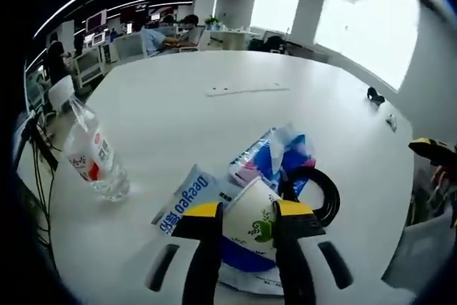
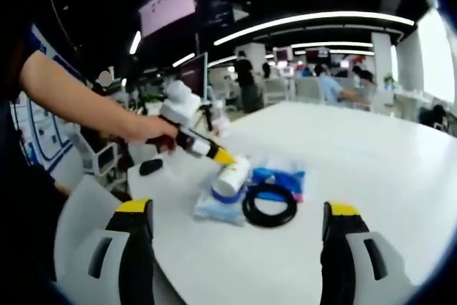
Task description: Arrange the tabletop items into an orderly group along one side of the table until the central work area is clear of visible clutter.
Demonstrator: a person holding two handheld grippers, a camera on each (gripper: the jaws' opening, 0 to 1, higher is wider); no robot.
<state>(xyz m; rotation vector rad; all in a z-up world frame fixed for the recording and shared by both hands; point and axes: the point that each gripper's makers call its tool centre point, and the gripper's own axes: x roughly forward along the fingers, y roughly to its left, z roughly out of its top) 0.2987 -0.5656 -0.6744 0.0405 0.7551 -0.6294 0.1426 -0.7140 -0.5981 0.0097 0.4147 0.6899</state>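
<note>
My bench (image 1: 214, 116) is a big white top w/ a rounded edge. On it near me: a clear water bottle (image 1: 94, 156) tilted at the left, a blue-white wipes pack (image 1: 187, 201), a blue tissue pack (image 1: 275, 156) and a black cable coil (image 1: 320, 194) lying close together. Far across sit a small black item (image 1: 375, 95) and a white one (image 1: 390, 121), well apart from the rest.

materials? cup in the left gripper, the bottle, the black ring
Cup: looks like matte white paper, printed green motif. Bottle: clear glossy plastic, see-through walls, printed label. Black ring: a coiled cable, likely rubber or plastic jacket, slight sheen; hard to tell which.
</note>
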